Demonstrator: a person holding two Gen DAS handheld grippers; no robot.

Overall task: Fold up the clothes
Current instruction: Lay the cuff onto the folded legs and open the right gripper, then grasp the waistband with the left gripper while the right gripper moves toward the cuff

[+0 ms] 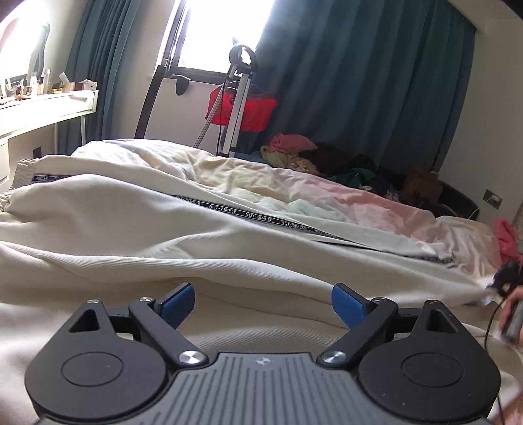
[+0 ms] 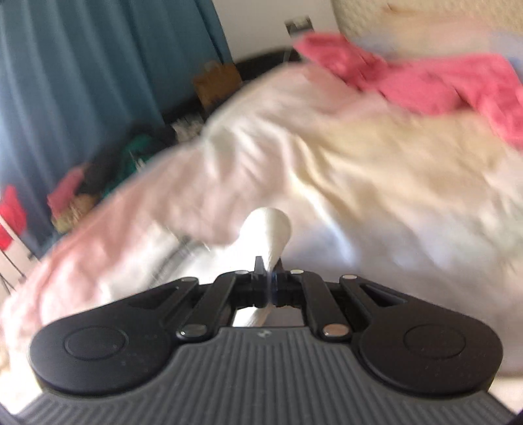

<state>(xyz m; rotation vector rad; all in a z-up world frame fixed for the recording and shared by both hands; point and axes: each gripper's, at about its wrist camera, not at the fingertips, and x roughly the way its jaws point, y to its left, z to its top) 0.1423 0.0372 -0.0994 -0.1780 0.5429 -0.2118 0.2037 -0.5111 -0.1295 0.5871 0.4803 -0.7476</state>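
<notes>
Far ahead of the jaws, teal curtains (image 1: 359, 81) hang on both sides of a bright window (image 1: 225, 29). A red basket (image 1: 243, 111) sits below the window behind a silver upright stand (image 1: 238, 98). Up and to the left of the jaws, a white shelf (image 1: 45, 108) carries small bottles (image 1: 42, 85). Far right, a wall socket (image 1: 493, 198) shows on the pale wall

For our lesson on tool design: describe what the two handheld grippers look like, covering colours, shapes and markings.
Each gripper, left gripper and right gripper, has a grey ribbed body bearing a small round emblem, two round black discs, and black link arms joined by silver screws. The left one's finger pads are blue and ridged.
</notes>
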